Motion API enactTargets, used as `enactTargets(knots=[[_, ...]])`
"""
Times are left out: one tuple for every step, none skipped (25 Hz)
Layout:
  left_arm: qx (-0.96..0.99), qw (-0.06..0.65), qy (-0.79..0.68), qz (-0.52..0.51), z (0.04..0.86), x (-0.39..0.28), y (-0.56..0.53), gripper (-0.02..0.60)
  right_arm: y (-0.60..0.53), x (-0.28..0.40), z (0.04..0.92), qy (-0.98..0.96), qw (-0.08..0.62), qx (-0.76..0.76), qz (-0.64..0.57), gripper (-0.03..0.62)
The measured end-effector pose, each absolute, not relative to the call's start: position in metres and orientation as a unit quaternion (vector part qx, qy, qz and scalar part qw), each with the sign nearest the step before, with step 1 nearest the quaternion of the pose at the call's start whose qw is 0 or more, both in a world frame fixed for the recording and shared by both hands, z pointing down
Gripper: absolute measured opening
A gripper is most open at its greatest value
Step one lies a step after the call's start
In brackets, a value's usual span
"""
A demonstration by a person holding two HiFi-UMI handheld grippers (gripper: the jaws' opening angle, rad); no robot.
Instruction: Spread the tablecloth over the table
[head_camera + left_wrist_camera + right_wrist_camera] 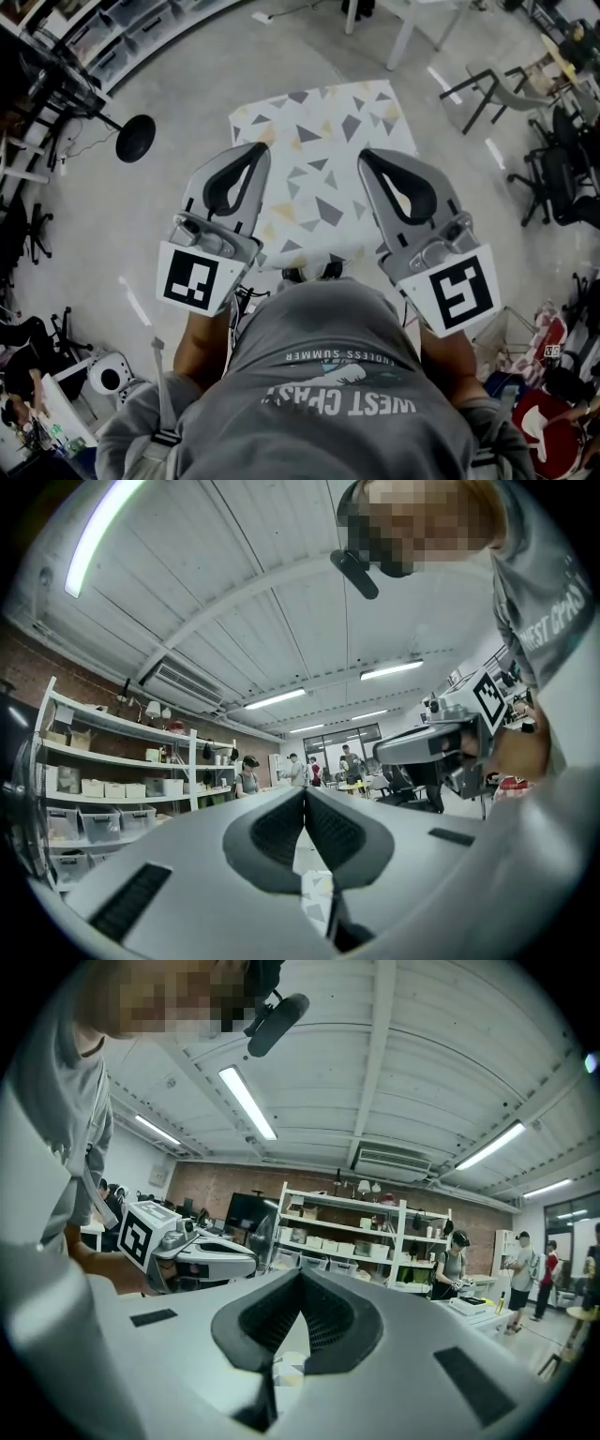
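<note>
The white tablecloth (323, 159) with grey and yellow triangles lies flat over a small square table far below me. Both grippers are raised close to my head and point level. My left gripper (262, 151) hangs over the cloth's left edge with its jaws shut and nothing between them. Above the cloth's right edge my right gripper (364, 156) is shut the same way. In the left gripper view the pads (281, 827) meet, and a scrap of cloth (316, 892) shows far beneath. The right gripper view shows closed pads (328, 1312) and cloth (292, 1368) below.
A black round stand base (136, 138) sits on the floor to the left of the table. White table legs (405, 37) and folding chairs (492, 94) stand at the upper right. Shelving (112, 789) and several people (248, 775) fill the room's far side.
</note>
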State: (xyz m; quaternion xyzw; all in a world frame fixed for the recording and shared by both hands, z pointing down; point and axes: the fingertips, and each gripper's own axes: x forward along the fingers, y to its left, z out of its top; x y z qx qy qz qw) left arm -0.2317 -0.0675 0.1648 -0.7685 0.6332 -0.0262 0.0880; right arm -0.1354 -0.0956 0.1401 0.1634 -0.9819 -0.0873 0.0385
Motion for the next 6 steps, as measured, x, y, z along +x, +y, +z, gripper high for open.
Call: enactTargets(knots=[[-0.768,0.087,0.634,-0.027,0.1648,-0.2323,-0.0671,-0.002,-0.0954,-0.1353,0.1398,-0.982,0.039,0.163,-0.087,0.008],[-0.768,0.086,0.634,-0.027,0.1647,-0.2329,-0.067,-0.002,-0.0955,-0.1354,0.1397,-0.982,0.039,0.164,-0.086,0.008],[-0.768,0.085,0.635,-0.027,0.1646,-0.2333,-0.067,-0.002,-0.0957,-0.1353,0.14,-0.982,0.04,0.164,-0.085,0.008],[-0.767,0.085,0.635,-0.026,0.1647,-0.2334,-0.067,-0.002,-0.0959,-0.1351,0.1405,-0.982,0.04,0.164,-0.085,0.008],[-0.767,0.085,0.635,-0.026,0.1648,-0.2334,-0.0669,-0.002,-0.096,-0.1348,0.1412,-0.982,0.041,0.164,-0.085,0.008],[-0.767,0.085,0.636,-0.025,0.165,-0.2333,-0.0667,-0.002,-0.0961,-0.1345,0.142,-0.982,0.042,0.164,-0.085,0.008]])
